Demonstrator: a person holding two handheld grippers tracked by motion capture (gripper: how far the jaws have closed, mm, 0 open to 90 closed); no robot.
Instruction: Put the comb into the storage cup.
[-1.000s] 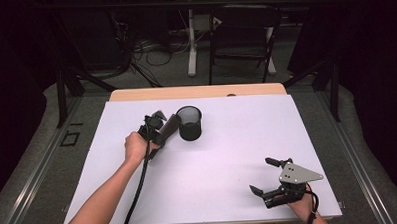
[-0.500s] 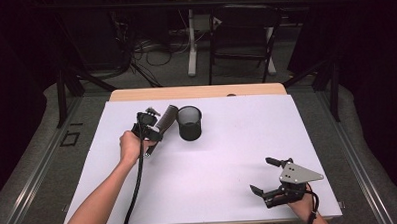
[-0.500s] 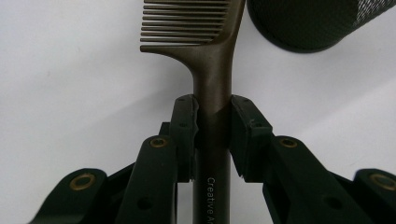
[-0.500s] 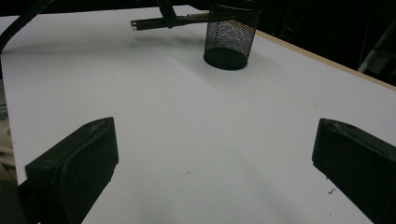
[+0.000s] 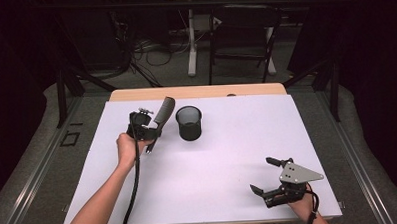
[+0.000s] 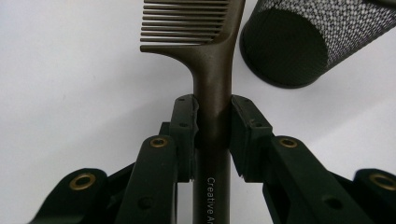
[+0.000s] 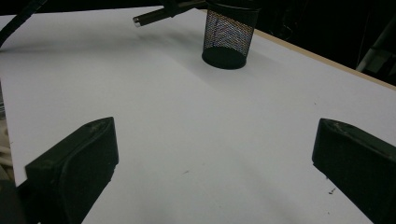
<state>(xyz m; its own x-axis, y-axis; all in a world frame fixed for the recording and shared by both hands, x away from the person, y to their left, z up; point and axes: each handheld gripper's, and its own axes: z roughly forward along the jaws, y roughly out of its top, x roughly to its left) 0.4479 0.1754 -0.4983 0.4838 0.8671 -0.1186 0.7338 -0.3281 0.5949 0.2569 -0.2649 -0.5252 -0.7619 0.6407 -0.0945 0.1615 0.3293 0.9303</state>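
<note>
Beside mesh cup (image 5: 189, 123), left tool (image 5: 146, 128) raised, comb (image 5: 163, 110) clamped.

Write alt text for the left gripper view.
Two black gripper fingers clamp the handle of a dark brown comb, teeth pointing away at top. A black mesh cup stands at the upper right on the white table.
</note>
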